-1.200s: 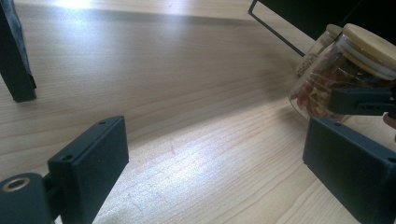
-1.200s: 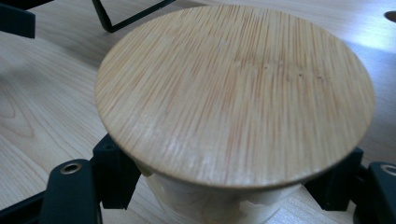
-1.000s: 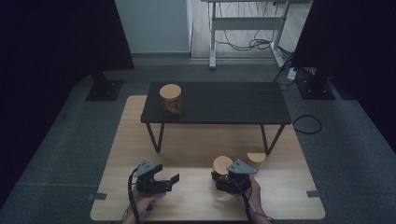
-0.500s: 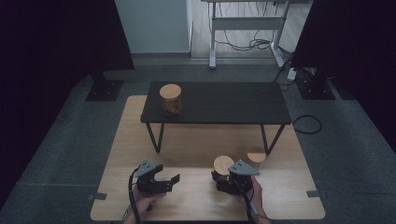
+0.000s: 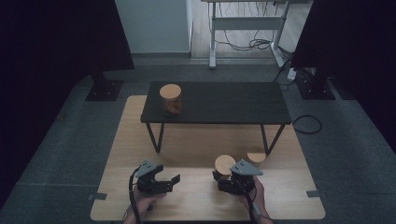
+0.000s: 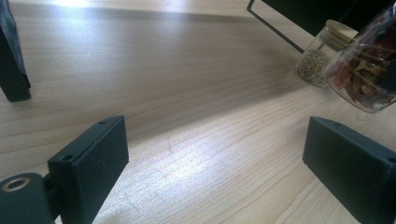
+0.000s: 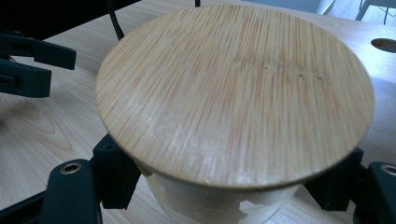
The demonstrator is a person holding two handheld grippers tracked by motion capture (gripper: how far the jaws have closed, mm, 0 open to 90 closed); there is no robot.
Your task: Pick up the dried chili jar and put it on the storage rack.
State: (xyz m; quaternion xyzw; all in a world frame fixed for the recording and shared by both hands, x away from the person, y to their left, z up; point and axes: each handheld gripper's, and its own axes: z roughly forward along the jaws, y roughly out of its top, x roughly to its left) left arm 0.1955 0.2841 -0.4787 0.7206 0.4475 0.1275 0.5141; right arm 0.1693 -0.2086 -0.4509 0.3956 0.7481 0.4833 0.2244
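Right tool (image 5: 227, 176) is clamped on the jar (image 5: 224, 164) (bamboo lid, red bits inside) down on the wooden board (image 5: 196, 149) in front of the desk (image 5: 224, 103), left tool (image 5: 169, 182) gaping wide over bare wood.

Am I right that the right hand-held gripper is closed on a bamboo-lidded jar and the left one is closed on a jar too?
Not quite. The right hand-held gripper does grip the bamboo-lidded jar, but the left hand-held gripper is open with only bare wooden board between its jaws, as the left gripper view shows.
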